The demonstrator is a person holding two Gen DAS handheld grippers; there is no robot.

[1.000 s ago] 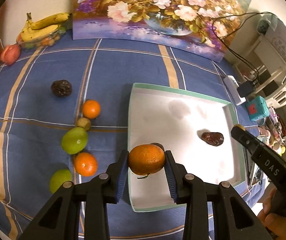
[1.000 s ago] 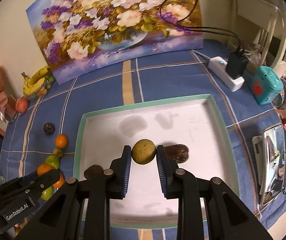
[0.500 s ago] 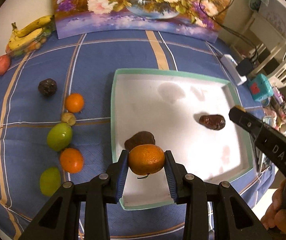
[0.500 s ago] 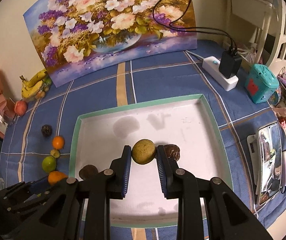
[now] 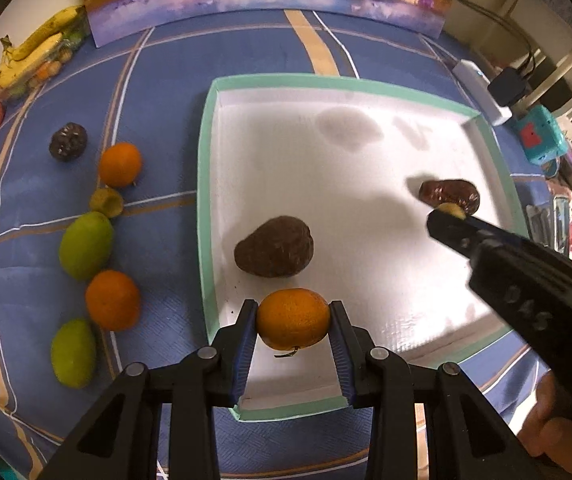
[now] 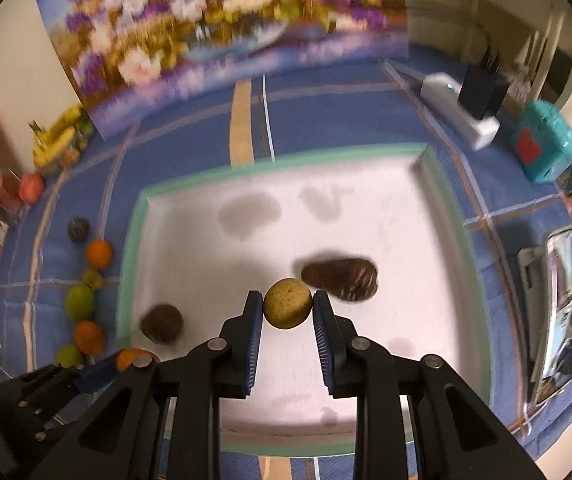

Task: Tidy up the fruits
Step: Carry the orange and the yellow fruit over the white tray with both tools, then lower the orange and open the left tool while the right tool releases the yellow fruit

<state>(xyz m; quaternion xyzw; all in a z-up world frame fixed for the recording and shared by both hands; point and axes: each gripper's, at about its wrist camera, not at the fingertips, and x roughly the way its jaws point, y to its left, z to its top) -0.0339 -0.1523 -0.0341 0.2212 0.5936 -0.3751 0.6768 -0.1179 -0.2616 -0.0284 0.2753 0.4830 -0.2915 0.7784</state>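
My left gripper (image 5: 293,330) is shut on an orange (image 5: 293,319), held over the near left corner of a white tray with a green rim (image 5: 205,184). My right gripper (image 6: 287,310) is shut on a small yellow-brown round fruit (image 6: 287,308) above the tray's middle (image 6: 130,240). In the tray lie a dark brown round fruit (image 5: 274,247) and a dark reddish oblong fruit (image 5: 449,192); both also show in the right wrist view (image 6: 162,322) (image 6: 341,278).
Left of the tray on the blue checked cloth lie two oranges (image 5: 120,164) (image 5: 112,300), two green fruits (image 5: 86,245) (image 5: 73,353), a small yellow-green fruit (image 5: 106,202) and a dark fruit (image 5: 68,141). Bananas (image 5: 34,56), a painting, a power strip (image 6: 459,114) and a teal box (image 6: 545,146) stand around.
Both grippers have dropped closer to the tray with their fruits still held. The left one has moved forward over the tray's near left corner. The right wrist view is motion-blurred.
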